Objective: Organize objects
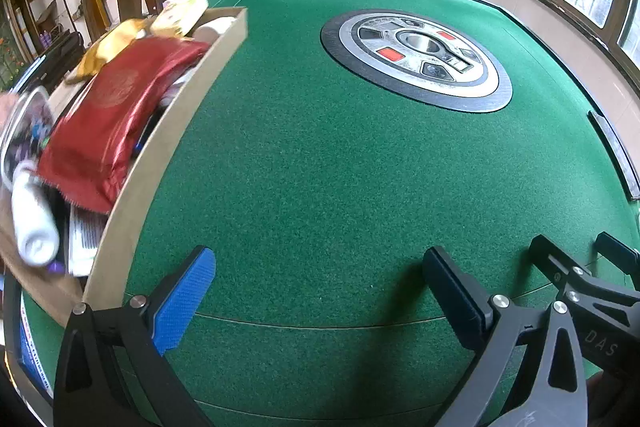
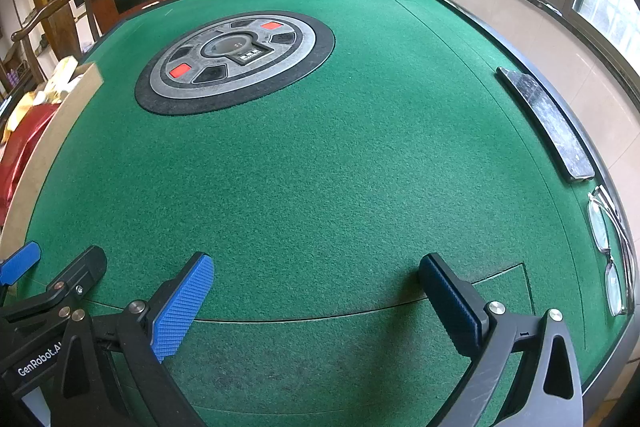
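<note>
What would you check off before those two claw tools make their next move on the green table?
1. Left gripper jaws wide and holding nothing: ok.
2. Right gripper jaws wide and holding nothing: ok.
3. Green felt ahead of both grippers bare of obstacles: ok.
4. Cardboard box within view on the left, packed with a red packet and a white bottle: ok.
5. Room left in the box for more: cannot tell; it looks heaped.
6. Loose things at the right edge located, the eyeglasses and the dark flat bar: ok.
</note>
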A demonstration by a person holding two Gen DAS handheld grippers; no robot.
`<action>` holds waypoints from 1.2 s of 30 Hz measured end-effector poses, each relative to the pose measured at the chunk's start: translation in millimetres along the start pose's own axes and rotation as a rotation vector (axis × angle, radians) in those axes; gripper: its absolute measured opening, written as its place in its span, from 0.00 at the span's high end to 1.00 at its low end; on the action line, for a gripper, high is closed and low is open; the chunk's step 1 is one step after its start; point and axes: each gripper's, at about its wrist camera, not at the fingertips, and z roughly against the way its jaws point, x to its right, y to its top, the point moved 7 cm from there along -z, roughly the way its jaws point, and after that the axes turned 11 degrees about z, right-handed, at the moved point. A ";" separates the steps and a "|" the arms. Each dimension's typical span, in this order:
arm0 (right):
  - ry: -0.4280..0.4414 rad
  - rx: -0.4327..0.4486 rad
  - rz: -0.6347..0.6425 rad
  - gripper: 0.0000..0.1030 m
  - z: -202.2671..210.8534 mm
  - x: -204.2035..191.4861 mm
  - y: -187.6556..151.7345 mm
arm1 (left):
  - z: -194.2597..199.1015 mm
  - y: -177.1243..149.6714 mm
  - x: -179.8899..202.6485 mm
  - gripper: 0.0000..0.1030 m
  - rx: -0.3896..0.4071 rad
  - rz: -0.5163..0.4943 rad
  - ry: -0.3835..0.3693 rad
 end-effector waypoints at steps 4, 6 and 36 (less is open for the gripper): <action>0.000 0.000 0.000 0.00 -0.1 0.0 0.0 | 0.0 0.0 0.0 0.00 0.000 0.000 0.000; 0.000 0.000 0.000 0.00 -0.1 -0.1 0.0 | -0.1 -0.1 0.0 0.00 0.000 0.000 0.000; 0.000 0.001 0.000 0.00 -0.2 -0.1 0.4 | -3.0 -1.2 -1.0 0.00 0.000 0.000 -0.001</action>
